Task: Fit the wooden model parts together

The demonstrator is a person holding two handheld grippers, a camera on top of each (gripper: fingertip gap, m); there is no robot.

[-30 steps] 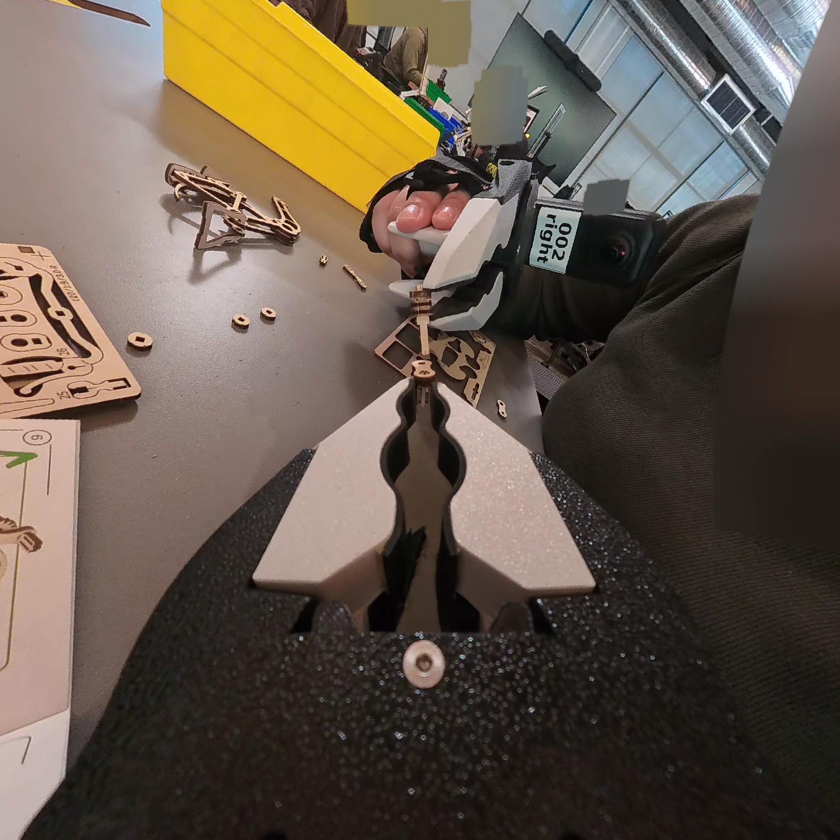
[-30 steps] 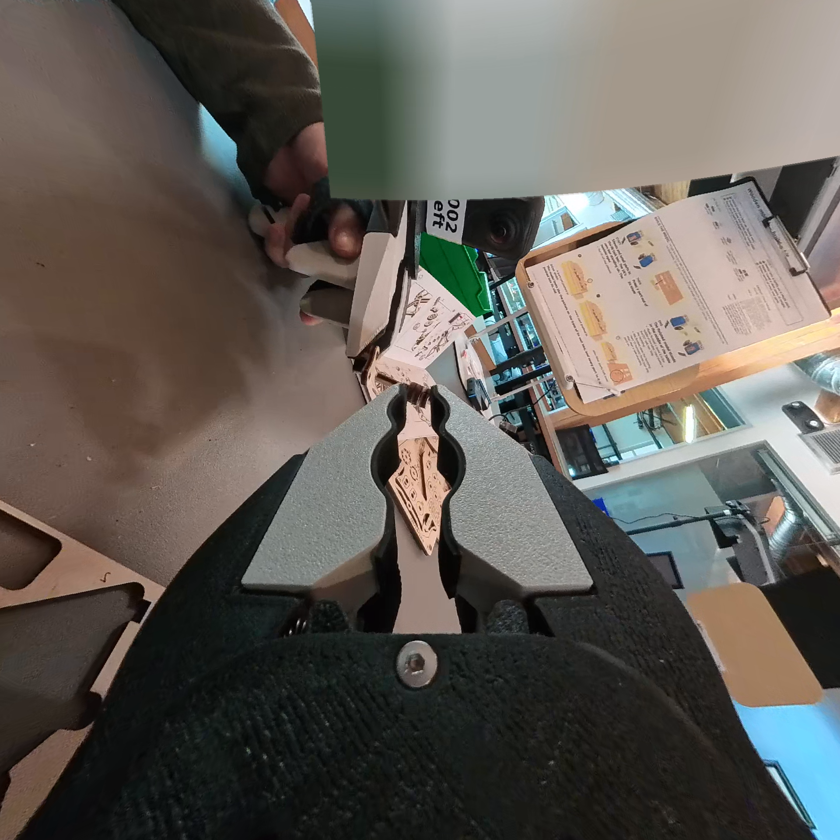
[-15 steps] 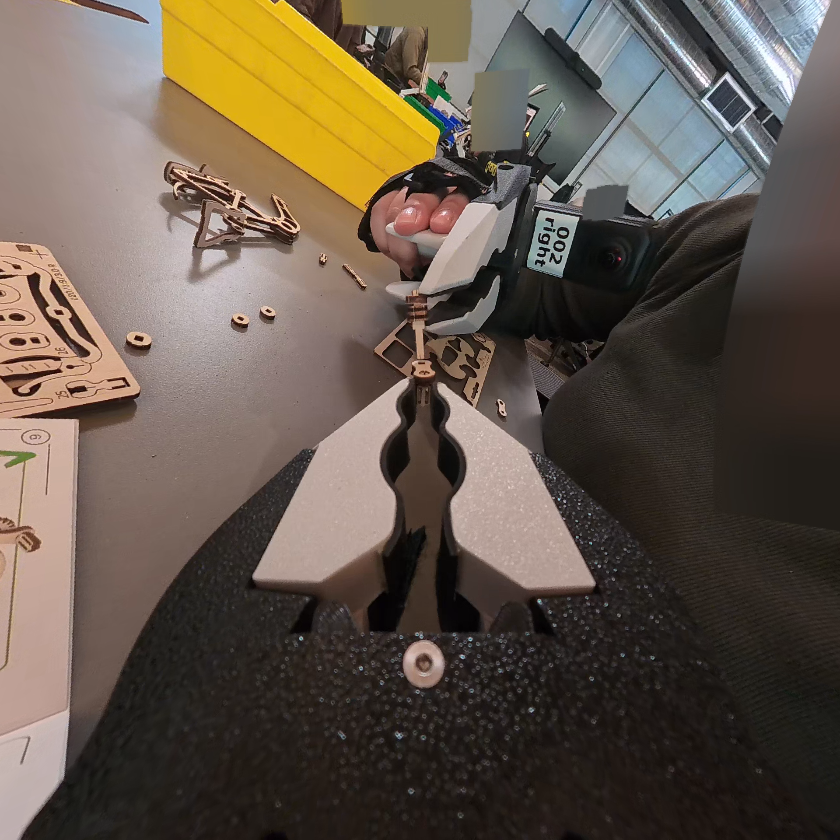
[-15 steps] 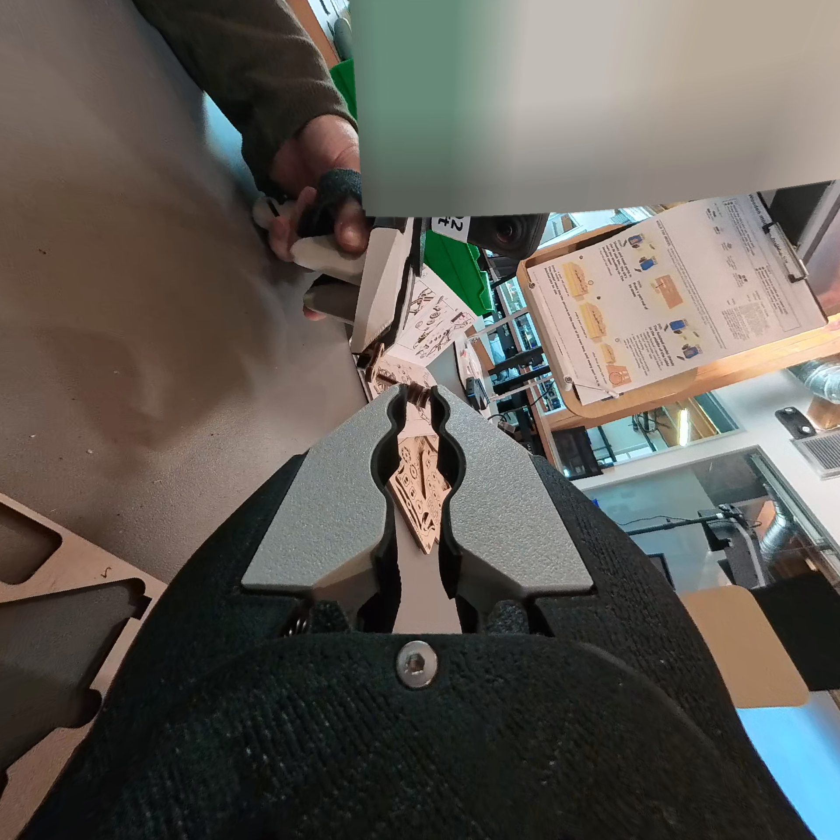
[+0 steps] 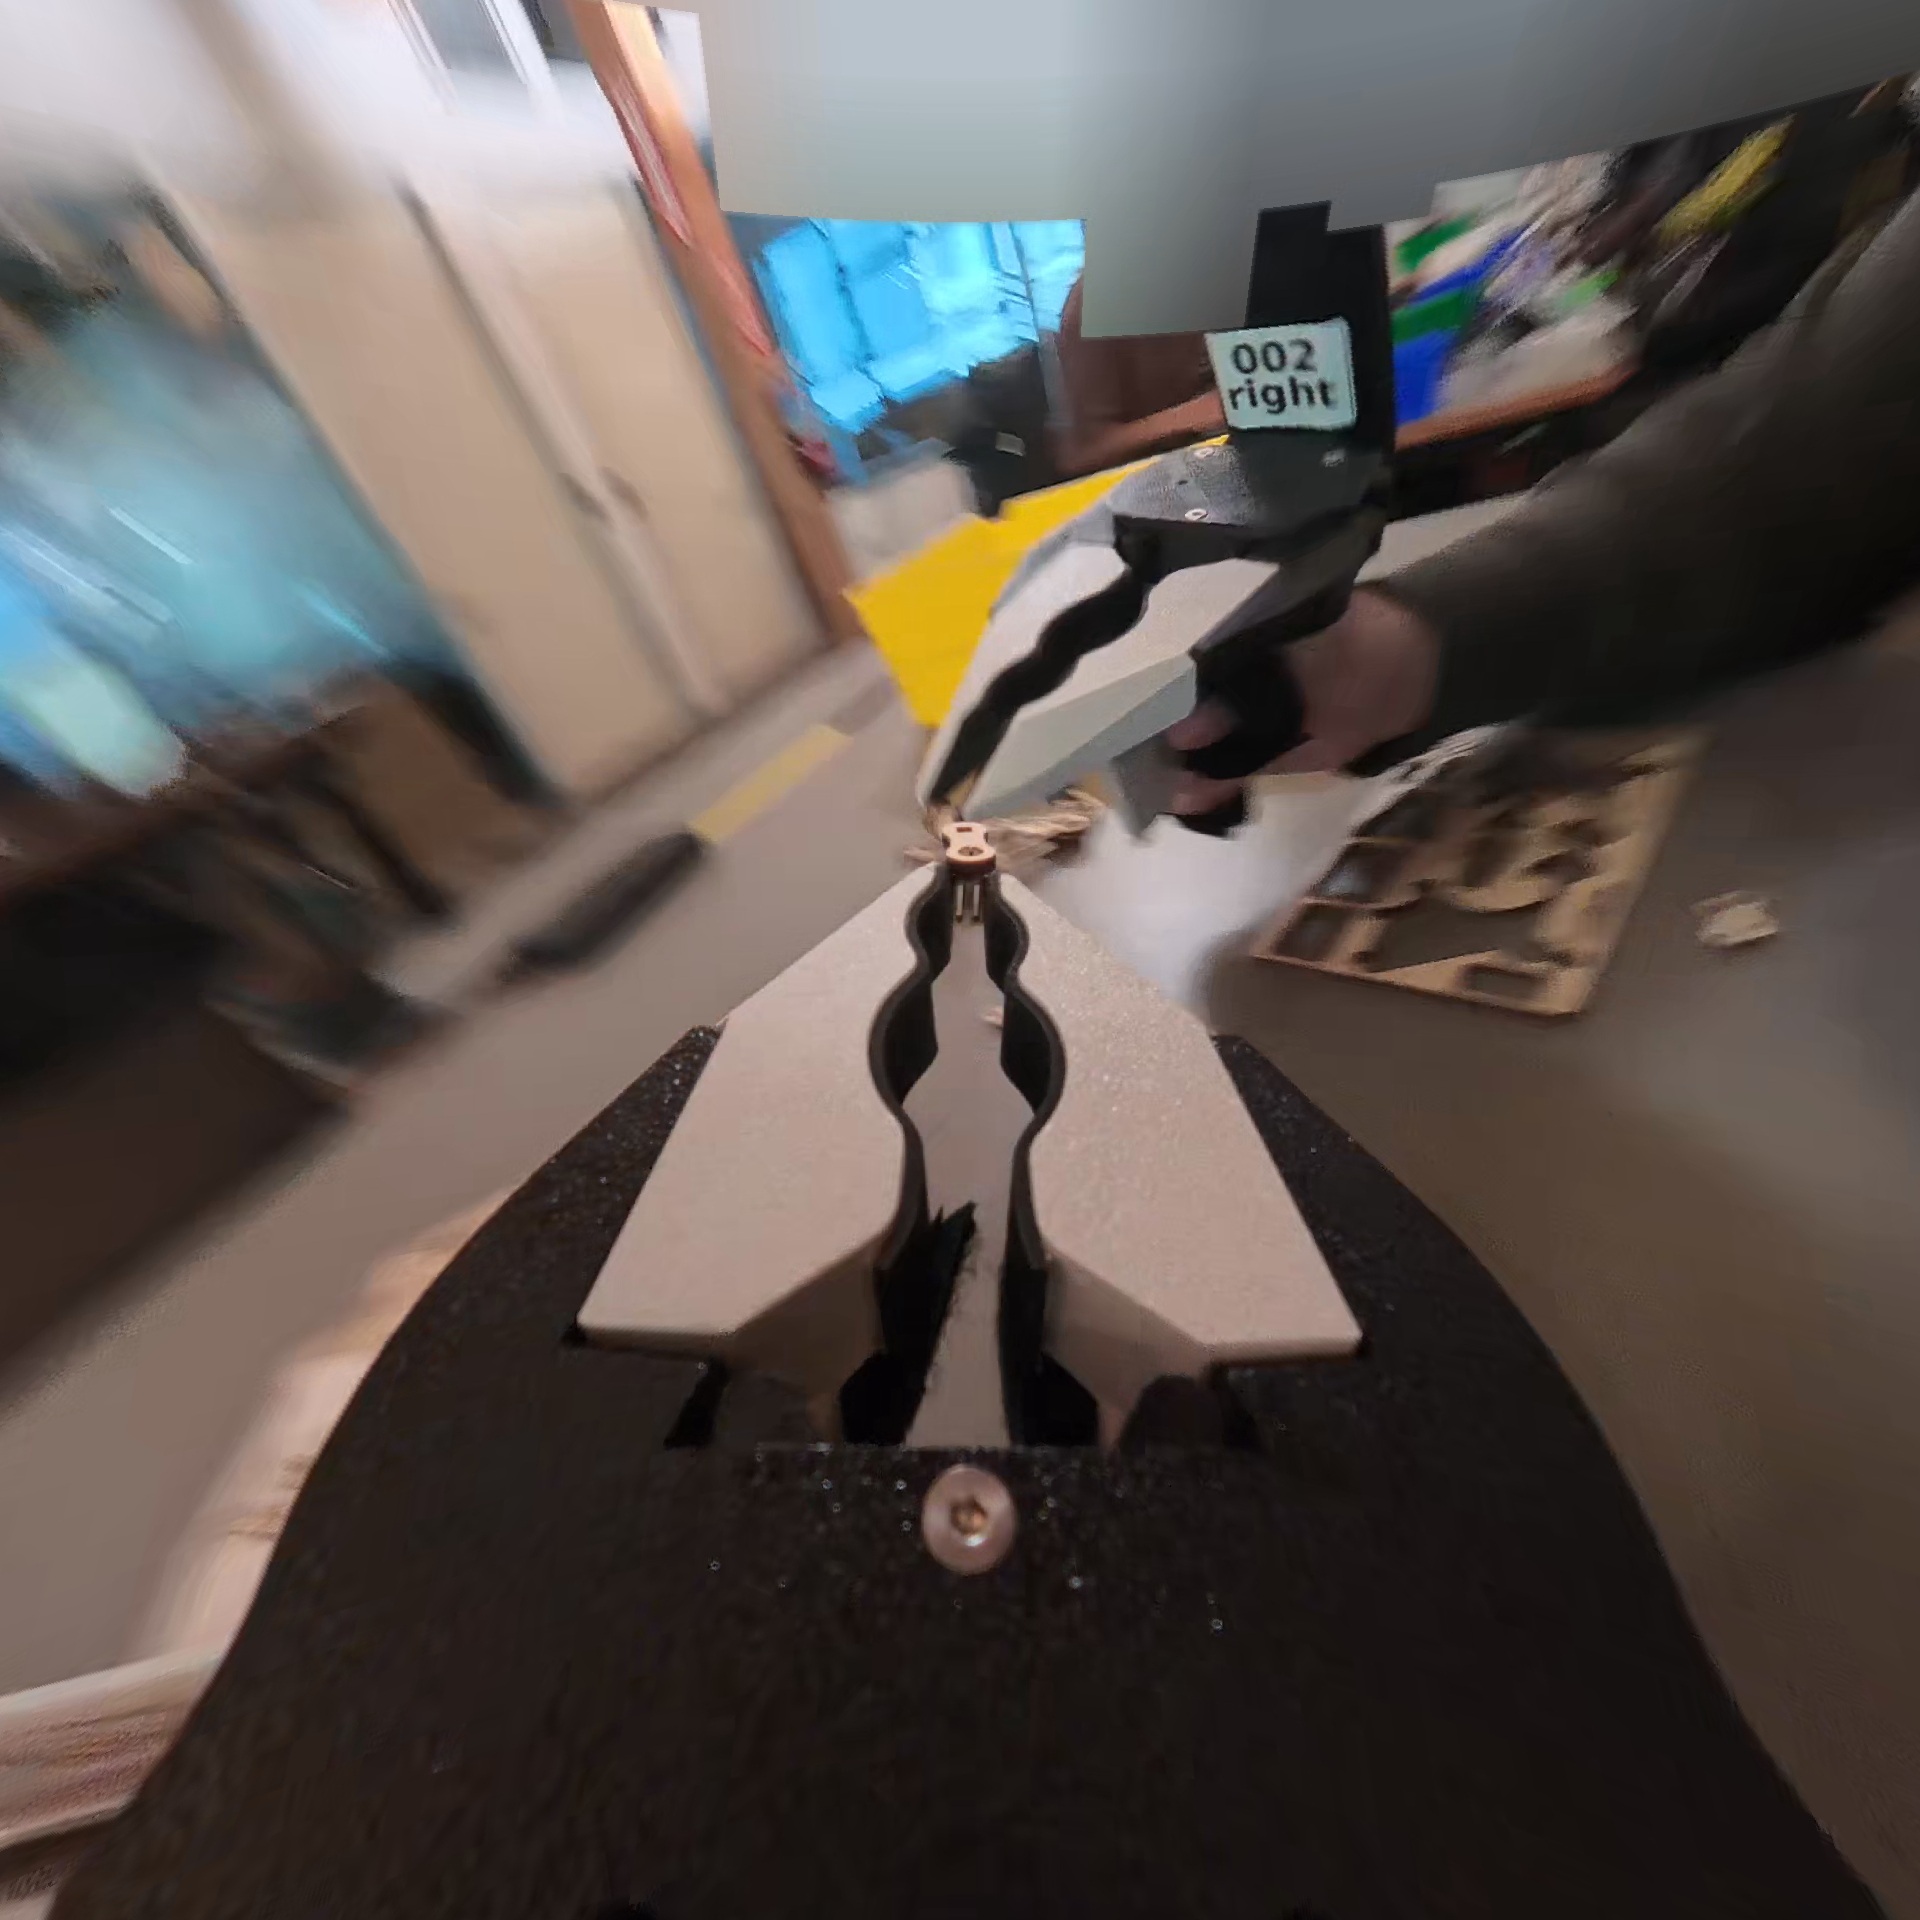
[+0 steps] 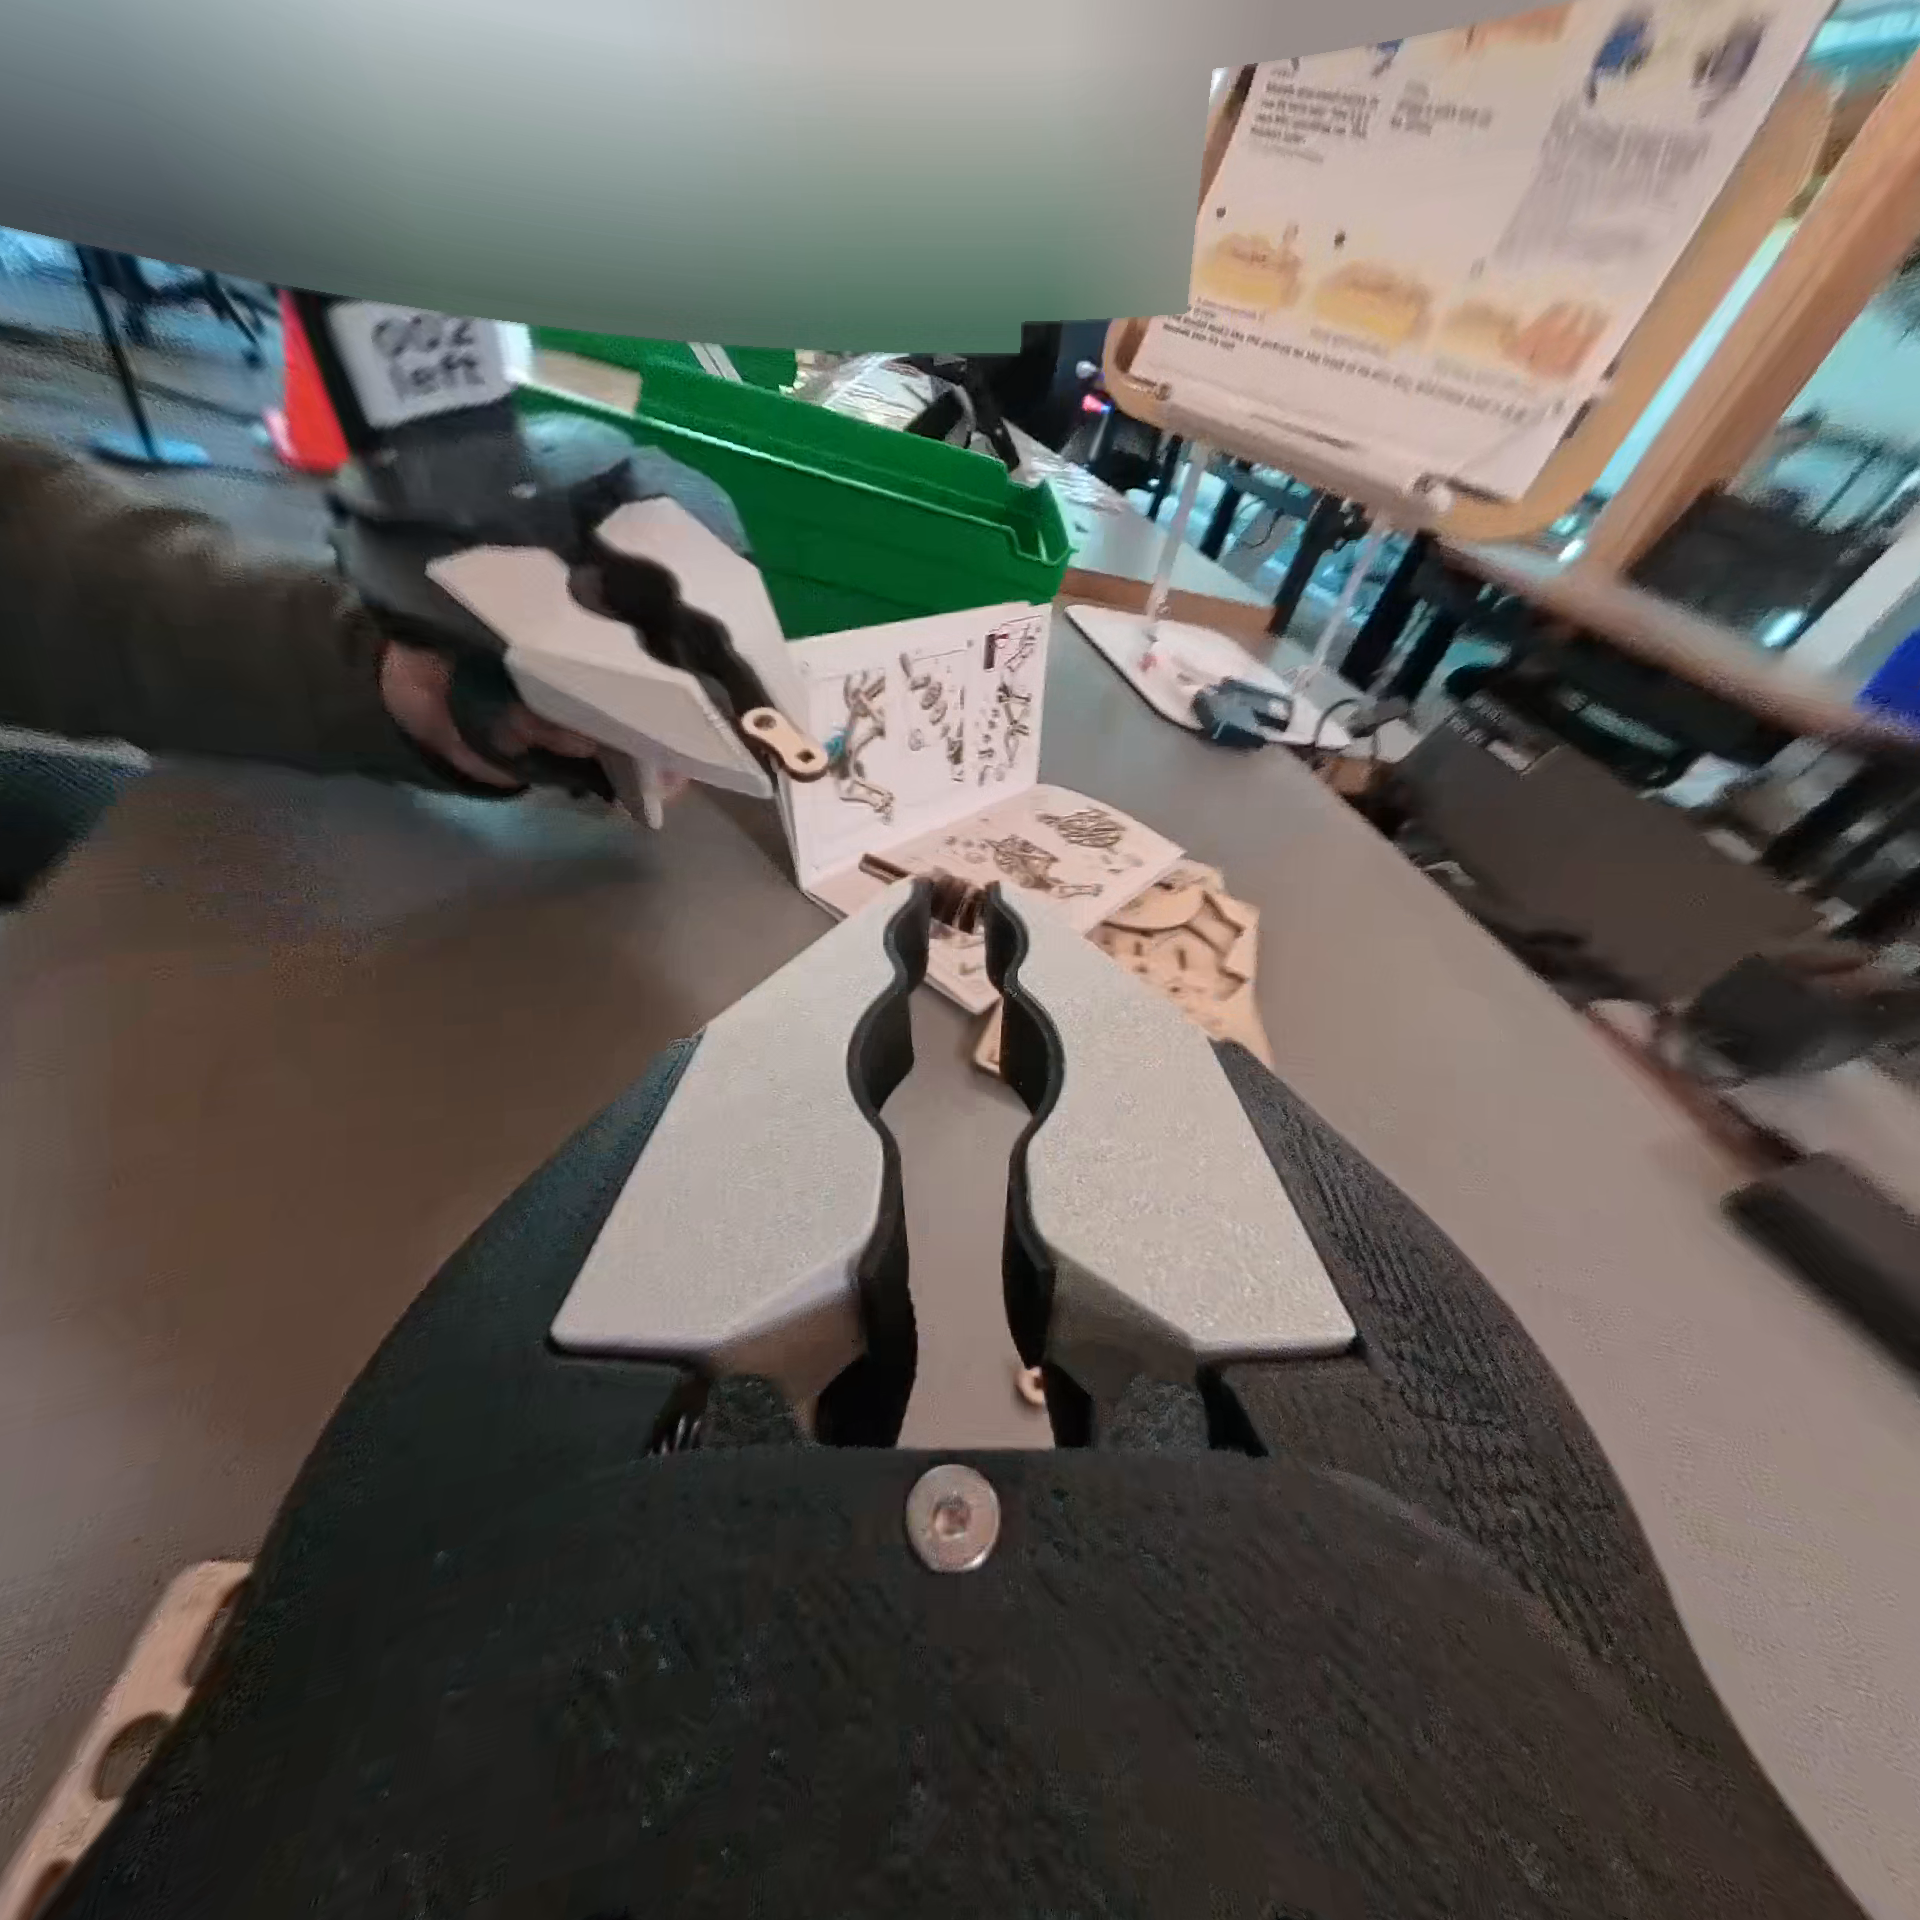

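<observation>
While both wrist views are smeared by motion, the counts can still be made: two grippers, two small wooden pieces in their tips, one open instruction booklet, one green bin, one yellow bin and one cut-out plywood sheet on the grey table.

The left gripper has its jaws drawn nearly together on a small wooden link, a flat two-holed piece that sticks out just past the tips (in the right wrist view the same link shows at the end of the left gripper, held above the table at the left, near the upright page of the booklet).

The right gripper is closed almost as far on a dark wooden part pinched at the very tips; its shape is too blurred to tell. In the left wrist view the right gripper points down and to the left, its tips just beyond and above the link, near but apart from it. More pale wooden pieces lie on the table beyond the right gripper, to the right of the booklet; their number cannot be told.
</observation>
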